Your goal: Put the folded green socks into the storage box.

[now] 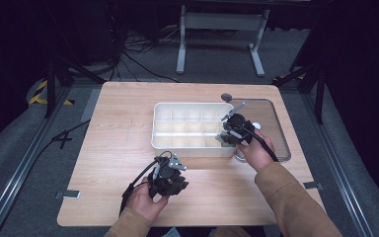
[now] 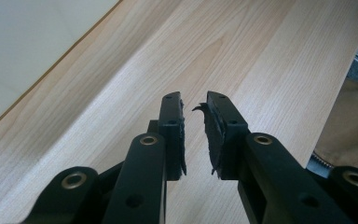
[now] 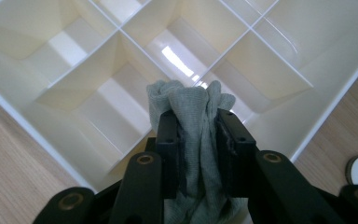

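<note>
the grey sock point(image 3: 193, 140) looks soft, light and floppy, so it should bunch and sag; pinching its gathered middle seems the best hold. the right gripper point(image 3: 199, 122) is clamped on it, hanging over the near right corner of the white divided box point(image 1: 162, 129). the left gripper point(image 2: 195, 109) rests low over the bare wooden table point(image 2: 270, 56), its jaws slightly parted around nothing.

A lab-like recording space: dark curtains, metal floor rails point(image 1: 10, 192), loose cables point(image 1: 138, 49) and a bare wooden table point(image 1: 128, 123).
</note>
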The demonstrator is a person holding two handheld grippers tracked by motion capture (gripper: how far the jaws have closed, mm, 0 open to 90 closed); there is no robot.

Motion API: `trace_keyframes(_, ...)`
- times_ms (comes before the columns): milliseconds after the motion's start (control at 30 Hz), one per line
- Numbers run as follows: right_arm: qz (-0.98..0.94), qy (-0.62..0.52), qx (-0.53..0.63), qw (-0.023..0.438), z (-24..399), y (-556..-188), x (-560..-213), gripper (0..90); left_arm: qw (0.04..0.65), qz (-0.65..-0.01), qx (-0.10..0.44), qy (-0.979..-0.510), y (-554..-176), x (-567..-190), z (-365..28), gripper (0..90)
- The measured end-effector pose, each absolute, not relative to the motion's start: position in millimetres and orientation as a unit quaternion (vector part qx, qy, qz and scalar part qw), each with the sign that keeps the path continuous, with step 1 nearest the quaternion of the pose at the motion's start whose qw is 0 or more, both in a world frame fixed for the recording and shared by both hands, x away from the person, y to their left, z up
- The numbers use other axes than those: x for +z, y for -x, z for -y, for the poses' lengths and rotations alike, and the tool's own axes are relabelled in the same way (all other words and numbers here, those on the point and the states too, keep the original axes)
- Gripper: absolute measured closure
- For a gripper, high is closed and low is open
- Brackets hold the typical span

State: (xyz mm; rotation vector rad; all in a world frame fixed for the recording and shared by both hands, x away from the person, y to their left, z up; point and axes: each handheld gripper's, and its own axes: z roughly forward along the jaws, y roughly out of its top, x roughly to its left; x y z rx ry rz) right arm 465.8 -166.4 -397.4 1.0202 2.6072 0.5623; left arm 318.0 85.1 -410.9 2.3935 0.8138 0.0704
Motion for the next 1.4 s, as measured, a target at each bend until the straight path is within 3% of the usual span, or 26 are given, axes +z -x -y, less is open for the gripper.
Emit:
trace_keyframes(567,-0.906,-0.372,0.161,0.123,162.8,-468.7,-401.7,73.1,0.299,-0.305,0.027,-0.904,-318.1,-410.5,-84.7,76.8)
trace_keyframes(1100,-0.916,-0.384,0.095,0.059,156.7,-487.1,-419.8,73.0,0.300,-0.315,0.028,-0.900,-316.1,-411.2,-93.2,76.8)
trace_keyframes(1400,-0.920,-0.368,0.108,0.075,159.6,-482.0,-413.6,67.8,0.301,-0.320,0.031,-0.898,-317.0,-411.2,-96.4,76.0)
